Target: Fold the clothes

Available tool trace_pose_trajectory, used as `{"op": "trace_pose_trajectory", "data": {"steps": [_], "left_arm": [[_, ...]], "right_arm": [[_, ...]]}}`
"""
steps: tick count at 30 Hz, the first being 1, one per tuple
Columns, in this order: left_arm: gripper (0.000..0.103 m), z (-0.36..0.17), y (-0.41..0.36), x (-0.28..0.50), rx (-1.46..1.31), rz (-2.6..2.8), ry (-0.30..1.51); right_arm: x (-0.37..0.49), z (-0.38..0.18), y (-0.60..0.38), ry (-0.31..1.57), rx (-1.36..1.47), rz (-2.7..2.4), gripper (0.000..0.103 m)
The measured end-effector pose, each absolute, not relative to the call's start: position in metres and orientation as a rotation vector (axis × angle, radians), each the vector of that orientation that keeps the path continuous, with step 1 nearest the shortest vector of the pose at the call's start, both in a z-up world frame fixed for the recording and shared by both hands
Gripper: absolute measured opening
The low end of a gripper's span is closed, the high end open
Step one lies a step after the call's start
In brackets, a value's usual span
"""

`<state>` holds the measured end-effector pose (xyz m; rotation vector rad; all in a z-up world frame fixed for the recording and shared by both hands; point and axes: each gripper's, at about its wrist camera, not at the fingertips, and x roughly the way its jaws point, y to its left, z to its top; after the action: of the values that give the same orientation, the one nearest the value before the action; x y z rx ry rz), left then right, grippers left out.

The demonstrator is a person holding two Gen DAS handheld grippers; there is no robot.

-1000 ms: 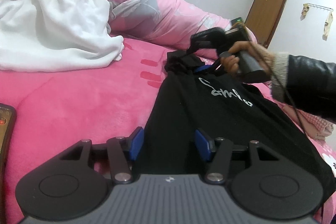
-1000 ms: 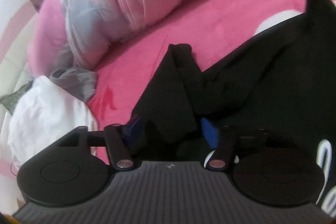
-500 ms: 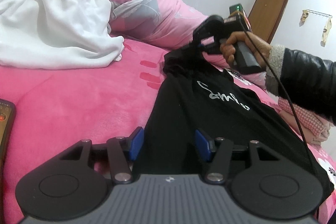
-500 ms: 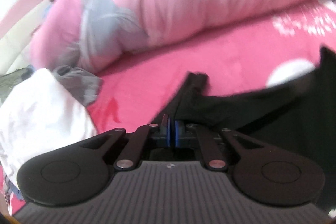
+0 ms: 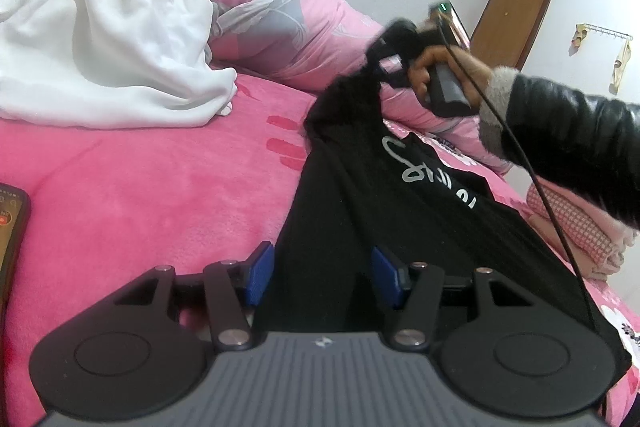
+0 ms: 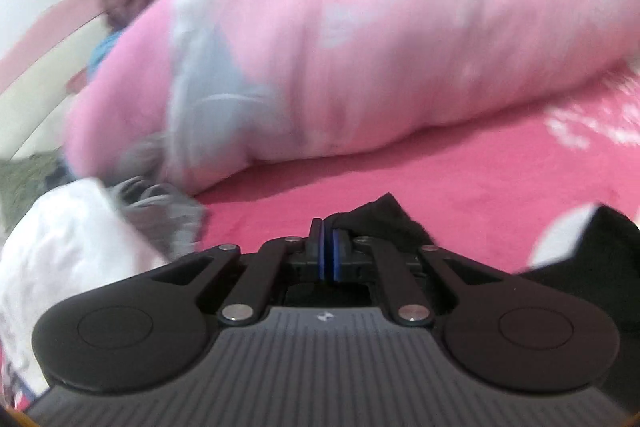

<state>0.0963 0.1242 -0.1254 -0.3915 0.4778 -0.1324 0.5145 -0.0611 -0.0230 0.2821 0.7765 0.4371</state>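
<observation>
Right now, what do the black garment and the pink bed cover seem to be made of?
Black garment: probably a thin knit such as cotton jersey; matte, limp, hanging in soft folds where the right gripper pinches it, with white printed lettering.
Bed cover: apparently plush fleece; a fuzzy, short nap with a faint sheen.

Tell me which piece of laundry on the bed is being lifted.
The black garment with white lettering, pinched by the right gripper; the white cloth lies untouched.

Soft even indoor light, fisheye-bent edges, right view motion-blurred
</observation>
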Motion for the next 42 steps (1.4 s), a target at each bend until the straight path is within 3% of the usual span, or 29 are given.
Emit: {"op": "trace_pose_trajectory", "data": {"steps": [9, 15, 17, 20, 26, 28, 29, 30, 31, 33, 37, 42], "left_arm": [[0.055, -0.125, 0.123, 0.097, -0.389, -0.13, 0.478], [0.055, -0.126, 0.124, 0.097, -0.391, -0.131, 0.478], [0.056, -0.126, 0.124, 0.097, -0.393, -0.132, 0.477], [0.055, -0.125, 0.124, 0.097, -0.395, -0.132, 0.477], [0.055, -0.126, 0.125, 0.096, -0.404, -0.135, 0.472], [0.055, -0.127, 0.126, 0.096, -0.411, -0.138, 0.471], [0.056, -0.127, 0.126, 0.096, -0.415, -0.139, 0.469], [0.056, -0.127, 0.127, 0.095, -0.421, -0.143, 0.466], [0.056, -0.127, 0.128, 0.094, -0.432, -0.149, 0.46], [0.056, -0.125, 0.135, 0.089, -0.478, -0.175, 0.433], [0.061, -0.113, 0.138, 0.073, -0.473, -0.184, 0.408], [0.057, -0.102, 0.128, 0.065, -0.346, -0.065, 0.538]], "right_arm": [[0.508, -0.063, -0.156, 0.84, 0.717, 0.286, 0.009], [0.47, -0.042, -0.154, 0.791, 0.645, 0.378, 0.031], [0.459, -0.037, -0.148, 0.797, 0.57, 0.389, 0.033], [0.444, -0.04, -0.14, 0.837, 0.47, 0.402, 0.048], [0.43, -0.069, -0.128, 1.005, 0.387, 0.418, 0.054], [0.427, -0.075, -0.125, 1.004, 0.369, 0.424, 0.053], [0.424, -0.075, -0.124, 0.986, 0.352, 0.428, 0.043], [0.423, -0.075, -0.123, 0.968, 0.336, 0.428, 0.019], [0.422, -0.074, -0.123, 0.954, 0.32, 0.422, 0.01], [0.42, -0.072, -0.128, 0.92, 0.336, 0.415, 0.004], [0.416, -0.059, -0.14, 0.842, 0.371, 0.421, 0.003], [0.412, -0.037, -0.148, 0.746, 0.387, 0.46, 0.002]]}}
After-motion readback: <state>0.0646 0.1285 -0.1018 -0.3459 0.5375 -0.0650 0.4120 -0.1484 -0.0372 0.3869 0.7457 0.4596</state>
